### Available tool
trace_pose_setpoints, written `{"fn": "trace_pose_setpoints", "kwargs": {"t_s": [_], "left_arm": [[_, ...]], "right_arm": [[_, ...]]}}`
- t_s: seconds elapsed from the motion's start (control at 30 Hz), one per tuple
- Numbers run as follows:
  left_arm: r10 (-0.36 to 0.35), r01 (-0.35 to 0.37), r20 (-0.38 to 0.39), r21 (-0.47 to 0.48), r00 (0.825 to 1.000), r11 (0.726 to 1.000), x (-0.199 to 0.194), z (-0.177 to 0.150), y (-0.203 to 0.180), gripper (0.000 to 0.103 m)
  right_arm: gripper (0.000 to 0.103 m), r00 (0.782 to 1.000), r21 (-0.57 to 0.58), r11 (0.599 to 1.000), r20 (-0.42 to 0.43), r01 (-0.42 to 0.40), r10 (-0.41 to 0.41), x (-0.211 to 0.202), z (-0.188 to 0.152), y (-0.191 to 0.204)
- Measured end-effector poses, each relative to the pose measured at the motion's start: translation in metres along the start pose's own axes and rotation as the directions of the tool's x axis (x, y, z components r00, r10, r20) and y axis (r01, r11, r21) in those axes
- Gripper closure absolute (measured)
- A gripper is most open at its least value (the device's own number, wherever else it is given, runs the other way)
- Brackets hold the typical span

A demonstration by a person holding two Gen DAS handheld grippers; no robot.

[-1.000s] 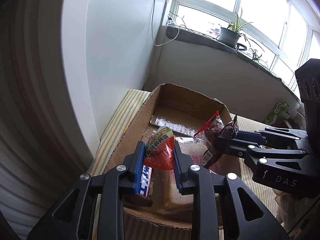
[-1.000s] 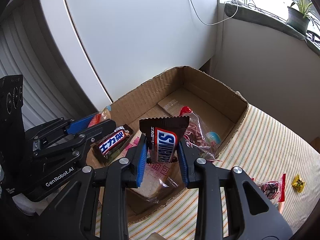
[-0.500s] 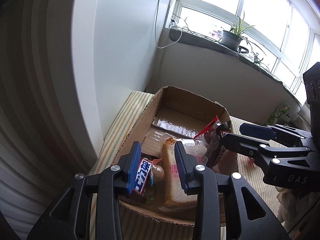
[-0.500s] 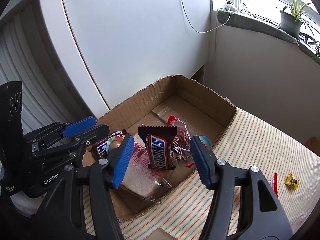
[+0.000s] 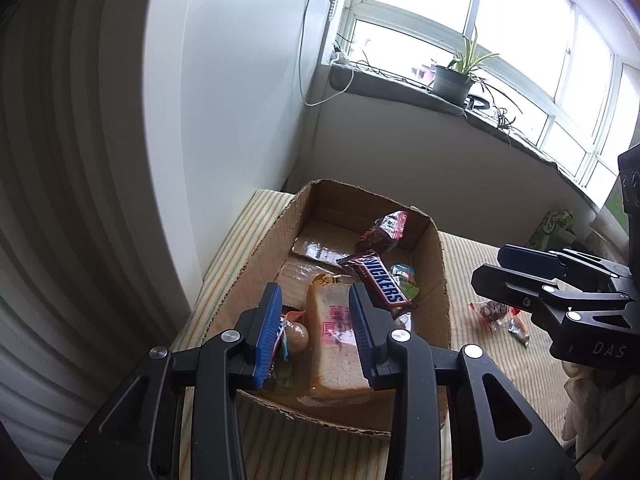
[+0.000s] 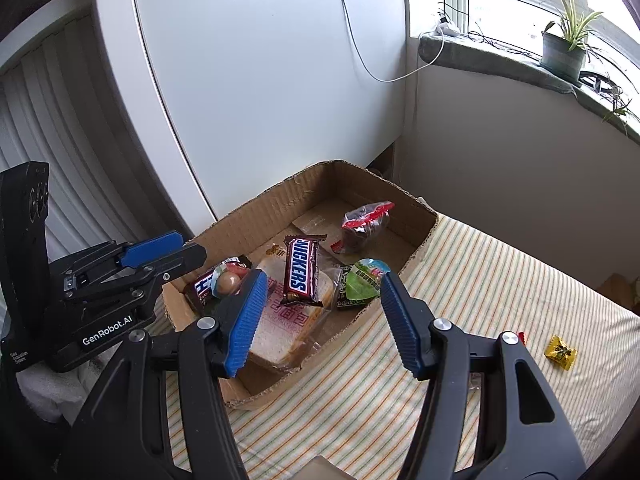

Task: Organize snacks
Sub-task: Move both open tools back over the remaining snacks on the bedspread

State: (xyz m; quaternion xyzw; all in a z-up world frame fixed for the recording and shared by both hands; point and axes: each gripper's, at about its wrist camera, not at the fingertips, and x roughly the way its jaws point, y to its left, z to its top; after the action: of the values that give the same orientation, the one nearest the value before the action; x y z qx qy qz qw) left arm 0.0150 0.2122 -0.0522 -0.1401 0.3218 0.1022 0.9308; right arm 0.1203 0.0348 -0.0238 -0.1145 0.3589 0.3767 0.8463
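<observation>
Box: cardboard box [image 6: 362, 184] on the striped cloth [image 6: 500, 292], already holding most of the snacks.
Snickers: Snickers bar [image 6: 300, 274] lies on the bread pack [image 6: 280, 332] inside the box — no pads touch it.
Others inside: red-topped bag [image 6: 366, 222] at the far end, green jelly cup [image 6: 362, 282] by the right wall, a small bar and a round sweet [image 6: 228, 280] at the near-left corner.
Right claw: right gripper [image 6: 322, 318] wide and empty, jaws just opened, nothing between them.
Left claw: left gripper [image 5: 314, 330] narrow, empty above the bread, its jaws just eased apart.
Left over: yellow candy [image 6: 560, 352] and a red-wrapped pack [image 5: 494, 312] lie on the cloth outside the box — likely next.
Progress: mostly done, by my reading.
</observation>
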Motion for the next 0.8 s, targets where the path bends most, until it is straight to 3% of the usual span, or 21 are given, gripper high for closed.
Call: {"fn": "trace_pose_setpoints", "kwargs": {"t_s": [0.07,0.13,0.5,0.6,0.8], "left_arm": [[-0.006,0.006,0.005,0.009,1.000,1.000,-0.004,-0.001,-0.006,0.070],[-0.017,0.016,0.009,0.019,1.000,1.000,-0.008,-0.001,-0.012,0.070],[-0.084,0.084,0.009,0.048,0.996,0.995,-0.015,-0.011,-0.052,0.070],[-0.116,0.116,0.003,0.048,0.993,0.992,-0.015,-0.016,-0.064,0.070],[-0.175,0.176,-0.025,0.093,0.984,0.980,-0.010,-0.026,-0.099,0.070]], "right_arm": [[0.039,1.000,0.008,1.000,0.007,0.006,-0.006,-0.008,-0.004,-0.004],[0.029,1.000,0.013,1.000,0.021,0.019,-0.019,-0.016,-0.008,-0.008],[0.029,0.989,0.130,0.985,0.081,0.112,-0.123,-0.079,-0.047,-0.066],[0.017,0.981,0.168,0.973,0.087,0.157,-0.174,-0.094,-0.061,-0.088],[0.017,0.964,0.217,0.946,0.064,0.240,-0.259,-0.111,-0.089,-0.129]]}}
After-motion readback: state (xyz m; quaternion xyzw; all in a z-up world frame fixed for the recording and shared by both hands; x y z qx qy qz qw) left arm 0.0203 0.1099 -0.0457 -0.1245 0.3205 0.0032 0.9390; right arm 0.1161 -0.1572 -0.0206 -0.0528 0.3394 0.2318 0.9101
